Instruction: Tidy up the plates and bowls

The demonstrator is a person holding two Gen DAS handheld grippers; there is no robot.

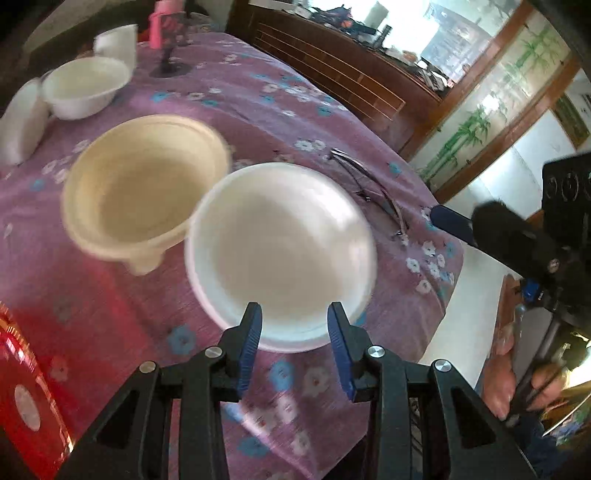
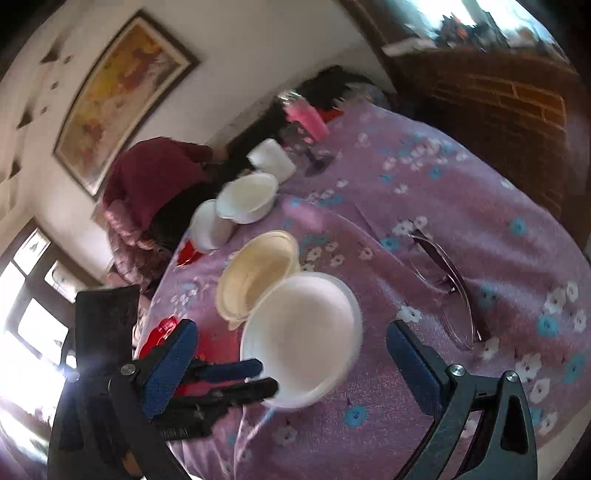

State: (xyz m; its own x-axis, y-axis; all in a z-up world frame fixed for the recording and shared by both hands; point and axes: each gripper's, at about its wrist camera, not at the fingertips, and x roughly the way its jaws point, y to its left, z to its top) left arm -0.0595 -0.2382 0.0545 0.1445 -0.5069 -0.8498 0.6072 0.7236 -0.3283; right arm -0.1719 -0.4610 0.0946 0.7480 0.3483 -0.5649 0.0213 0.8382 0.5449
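Observation:
A white foam bowl [image 1: 280, 251] sits upright on the purple flowered tablecloth [image 1: 258, 110], its rim overlapping a cream bowl [image 1: 147, 184] to its left. My left gripper [image 1: 295, 317] hovers at the white bowl's near rim. Its blue pads are apart and the rim runs across the gap, with no pad seen pressing on it. The right wrist view shows the white bowl [image 2: 303, 332], the cream bowl [image 2: 258, 273] and the left gripper [image 2: 266, 374] at the bowl's lower left edge. My right gripper [image 2: 291, 326] is wide open and empty above the bowl, also visible as the right gripper [image 1: 465, 218] off the table's right edge.
A smaller white bowl [image 1: 85, 88] and two white foam pieces [image 1: 22, 122] [image 1: 118, 42] stand at the far left. Eyeglasses [image 1: 369, 188] lie right of the white bowl. A pink bottle [image 1: 159, 26], a red box [image 1: 26, 387] and a wooden cabinet [image 1: 332, 74] border the table.

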